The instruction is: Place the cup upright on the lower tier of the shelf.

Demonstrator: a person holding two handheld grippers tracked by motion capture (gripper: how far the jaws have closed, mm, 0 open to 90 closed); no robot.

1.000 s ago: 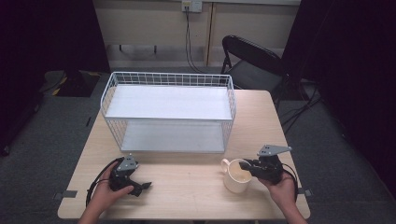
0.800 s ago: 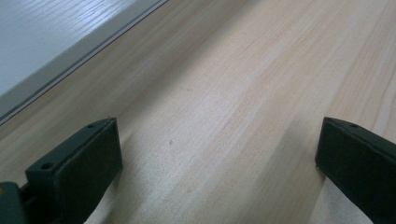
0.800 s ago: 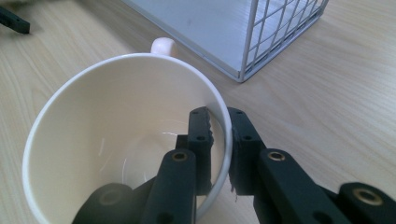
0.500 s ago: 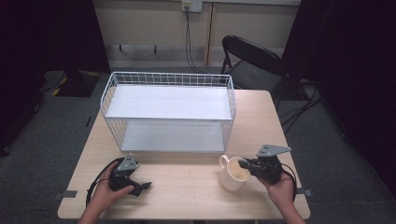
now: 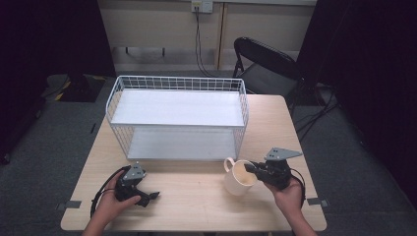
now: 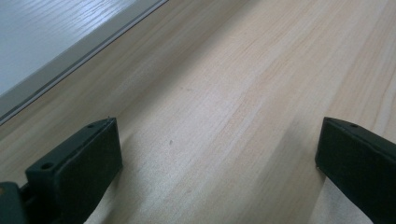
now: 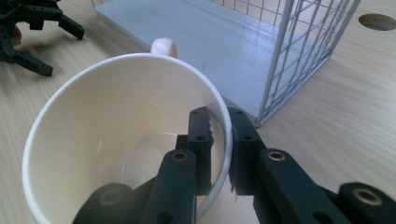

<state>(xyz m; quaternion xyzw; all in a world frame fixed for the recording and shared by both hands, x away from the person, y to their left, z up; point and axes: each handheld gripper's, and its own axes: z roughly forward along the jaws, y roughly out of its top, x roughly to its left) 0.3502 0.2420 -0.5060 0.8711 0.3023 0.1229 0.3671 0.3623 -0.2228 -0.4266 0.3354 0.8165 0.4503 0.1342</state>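
Holding the left gripper (image 5: pixel 147 196) low at the near left of the wooden table (image 5: pixel 196 196), you keep its two black jaws spread wide apart. In the left gripper view they frame bare wood, and the edge of a white shelf board (image 6: pixel 42 42) runs across the top left corner.

Past your left hand stands the white wire basket rack (image 5: pixel 179 83), with an upper shelf and a lower one. It sits toward the far side of the table.

Just in front of the rack's near right corner is the cream mug (image 5: pixel 237 178), with its handle pointing to the rack. Your right gripper (image 5: pixel 248 168) pinches the mug's rim, one jaw inside the mug and one outside, in the right gripper view. The mug (image 7: pixel 126 135) looks empty.

A black folding chair (image 5: pixel 268 64) stands behind the table, at the far right.
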